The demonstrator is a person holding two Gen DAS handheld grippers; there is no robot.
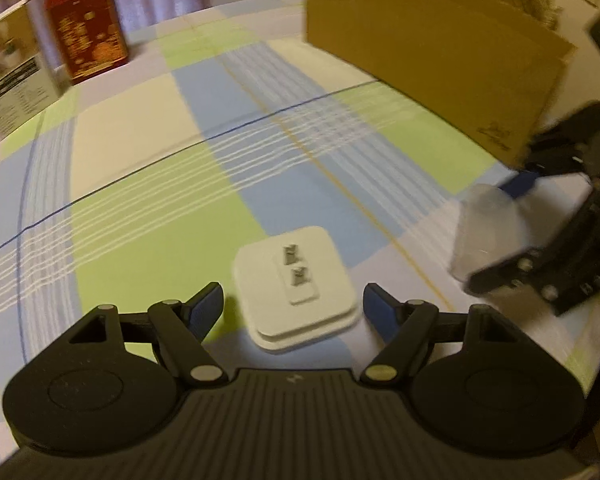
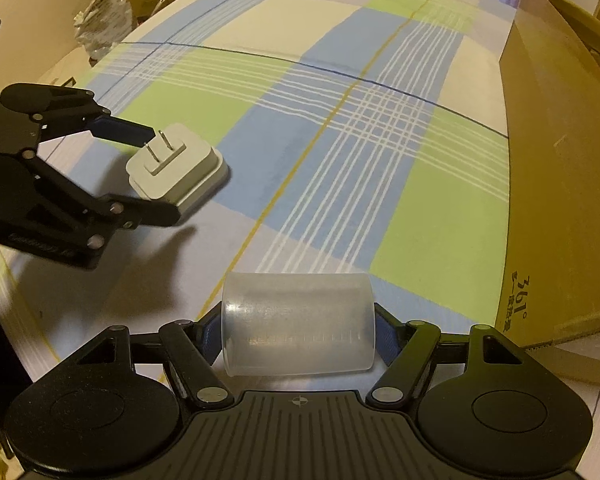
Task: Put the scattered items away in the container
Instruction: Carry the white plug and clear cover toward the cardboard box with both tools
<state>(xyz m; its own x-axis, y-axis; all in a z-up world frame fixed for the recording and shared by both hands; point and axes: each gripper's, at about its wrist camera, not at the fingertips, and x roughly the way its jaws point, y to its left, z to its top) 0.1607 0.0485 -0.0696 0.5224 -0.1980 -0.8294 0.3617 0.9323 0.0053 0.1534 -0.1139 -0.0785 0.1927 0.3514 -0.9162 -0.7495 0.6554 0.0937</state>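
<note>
A white plug adapter (image 1: 296, 288) lies prongs-up on the checked cloth. My left gripper (image 1: 294, 306) is open, with one blue pad on each side of the adapter and a small gap to each. In the right wrist view the same adapter (image 2: 176, 168) sits between the left gripper's (image 2: 160, 176) spread fingers. My right gripper (image 2: 298, 332) is shut on a translucent plastic cup (image 2: 298, 324) held sideways just above the cloth. That cup (image 1: 496, 232) also shows, blurred, at the right of the left wrist view. The open cardboard box (image 2: 560, 160) stands to the right.
The cardboard box (image 1: 440, 48) walls off the far right side of the table. A red box (image 1: 86, 28) and a white printed box (image 1: 16, 80) stand at the far left edge. Crumpled bags (image 2: 104, 16) lie beyond the table's left side.
</note>
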